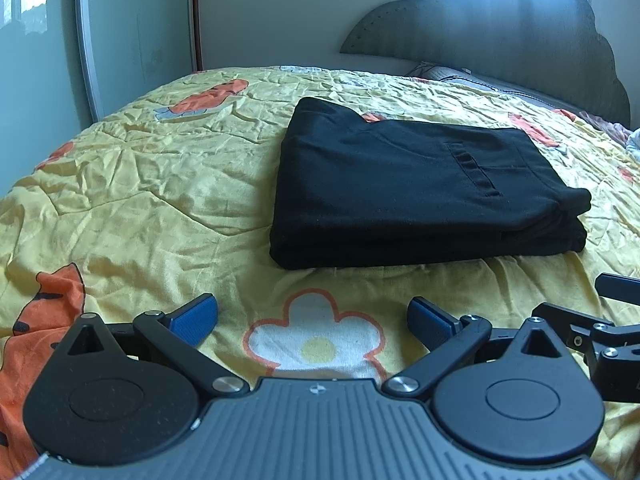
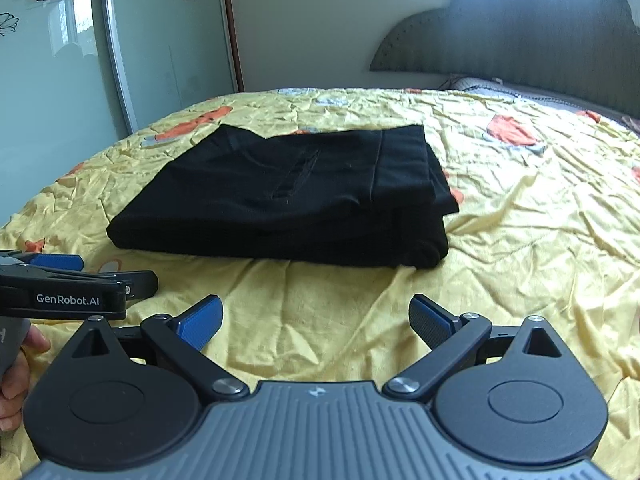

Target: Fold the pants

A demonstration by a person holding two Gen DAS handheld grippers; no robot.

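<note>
Lying folded crosswise on the bedspread [image 1: 160,184], black pants [image 1: 420,192] face both empty, wide-spread claws.

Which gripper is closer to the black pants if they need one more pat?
Probably neither. Both the left gripper and the right gripper are open, empty and short of the folded black pants on the yellow bedspread. The left faces the left end, the right faces the right.

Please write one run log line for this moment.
pants: folded, on bed | left gripper: open, empty | right gripper: open, empty
</note>
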